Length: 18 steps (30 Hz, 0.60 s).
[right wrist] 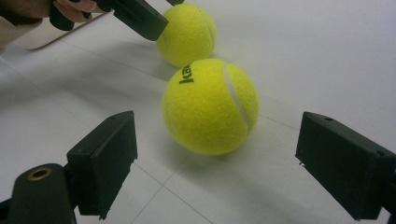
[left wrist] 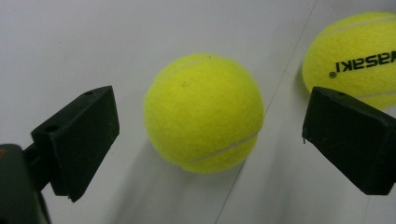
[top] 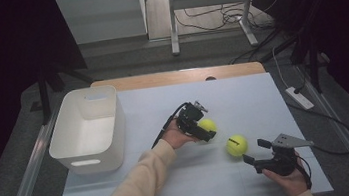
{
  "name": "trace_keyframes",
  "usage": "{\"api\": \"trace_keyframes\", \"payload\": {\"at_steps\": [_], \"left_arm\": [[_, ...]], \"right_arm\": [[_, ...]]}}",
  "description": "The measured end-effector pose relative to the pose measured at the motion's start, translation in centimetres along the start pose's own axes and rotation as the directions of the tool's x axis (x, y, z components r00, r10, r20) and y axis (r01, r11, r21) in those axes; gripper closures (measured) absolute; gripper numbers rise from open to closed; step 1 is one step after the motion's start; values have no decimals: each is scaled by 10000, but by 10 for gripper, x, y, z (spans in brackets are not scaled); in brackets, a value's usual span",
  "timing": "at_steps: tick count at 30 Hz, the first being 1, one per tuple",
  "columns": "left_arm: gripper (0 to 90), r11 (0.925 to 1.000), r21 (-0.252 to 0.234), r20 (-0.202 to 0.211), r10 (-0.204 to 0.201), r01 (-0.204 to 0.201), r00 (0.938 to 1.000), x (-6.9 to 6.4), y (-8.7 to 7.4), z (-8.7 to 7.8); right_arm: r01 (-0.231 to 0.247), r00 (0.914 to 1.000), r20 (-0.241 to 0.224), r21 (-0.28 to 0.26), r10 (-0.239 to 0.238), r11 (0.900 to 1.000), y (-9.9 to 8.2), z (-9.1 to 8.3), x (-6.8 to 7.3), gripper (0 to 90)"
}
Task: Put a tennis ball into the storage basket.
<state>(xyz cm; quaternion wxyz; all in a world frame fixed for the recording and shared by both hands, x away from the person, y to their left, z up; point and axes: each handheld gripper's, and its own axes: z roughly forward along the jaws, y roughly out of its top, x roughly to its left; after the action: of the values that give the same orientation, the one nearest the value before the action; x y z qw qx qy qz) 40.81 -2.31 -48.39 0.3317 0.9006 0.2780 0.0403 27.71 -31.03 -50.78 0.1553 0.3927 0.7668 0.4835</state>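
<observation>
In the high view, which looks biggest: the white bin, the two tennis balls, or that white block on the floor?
1. white bin
2. The near ball and far ball look alike; the tongs partly hide the far one.
3. white block, though farther off.

On the table (top: 162, 99), toward the left of the high view: a bin (top: 87, 129). Near frame centre: one ball (top: 208, 125), flanked by the left gripper (top: 203, 126), its jaws on either side, apart from it. Just lower right of that: a second ball (top: 237, 145), close by but not touching. Further lower right: the right gripper (top: 255, 151), jaws spread, facing the second ball. Beyond the table's far edge, at the top: desk legs (top: 172, 22) and cables (top: 213, 20) on the floor.
</observation>
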Motion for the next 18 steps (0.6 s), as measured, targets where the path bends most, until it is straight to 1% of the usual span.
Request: {"api": "trace_keyframes", "payload": {"at_steps": [4, 10, 11, 13, 18], "left_arm": [[44, 9998, 141, -40, -105, 105, 9999, 1, 0, 6], [44, 9994, 324, -10, -117, 118, 9999, 2, 0, 14], [45, 9992, 351, -6, -168, 168, 9999, 2, 0, 15], [48, 9990, 362, -27, -267, 268, 9996, 3, 0, 18], [73, 9986, 456, -32, -273, 274, 9996, 4, -1, 22]], "right_arm": [[-8, 10000, 0, -3, 8, 10000, 0, 0, 0, 125], [-8, 10000, -3, 11, 8, 10000, 0, 0, -1, 125], [-6, 10000, -3, 12, 6, 10000, 0, 0, -1, 125], [-12, 10000, 3, 17, 12, 10000, 0, 0, -1, 125], [1, 10000, 14, 24, -1, 10000, 0, 0, -1, 125]]}}
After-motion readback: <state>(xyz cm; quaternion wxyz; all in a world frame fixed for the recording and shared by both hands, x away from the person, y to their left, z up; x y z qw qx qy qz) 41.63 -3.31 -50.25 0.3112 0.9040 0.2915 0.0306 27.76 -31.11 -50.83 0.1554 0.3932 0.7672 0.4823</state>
